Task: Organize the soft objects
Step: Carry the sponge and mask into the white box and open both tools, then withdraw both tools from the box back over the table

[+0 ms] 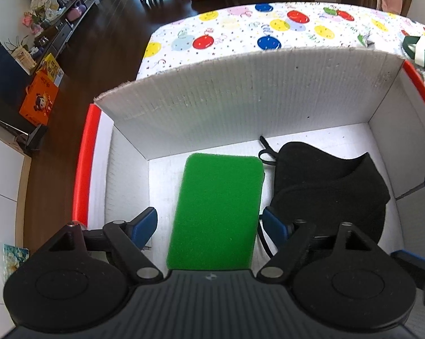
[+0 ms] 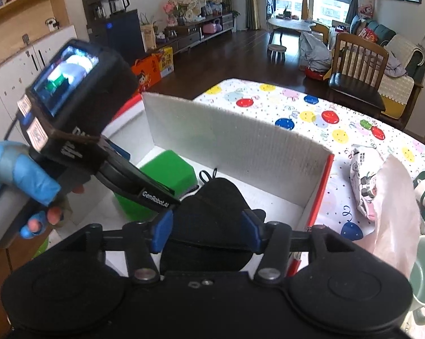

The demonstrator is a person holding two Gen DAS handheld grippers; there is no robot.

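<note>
A green sponge (image 1: 216, 212) lies flat on the floor of a white cardboard box (image 1: 240, 96) with red edges. A black fabric mask (image 1: 328, 186) lies to its right in the box. My left gripper (image 1: 211, 226) is open, its blue fingers standing either side of the sponge's near end, apart from it. In the right wrist view the sponge (image 2: 161, 178) and the mask (image 2: 212, 212) show in the box (image 2: 240, 147). My right gripper (image 2: 206, 226) is open just above the mask, holding nothing. The left gripper's body (image 2: 79, 113) hangs over the box.
The box stands on a table with a balloon-print cloth (image 2: 339, 124). To its right lie a printed soft pouch (image 2: 364, 180), a pink cloth (image 2: 393, 214) and a pale green mug (image 2: 424, 276). A green-white fabric (image 1: 418, 48) lies beyond the box. Chairs (image 2: 356, 65) stand behind.
</note>
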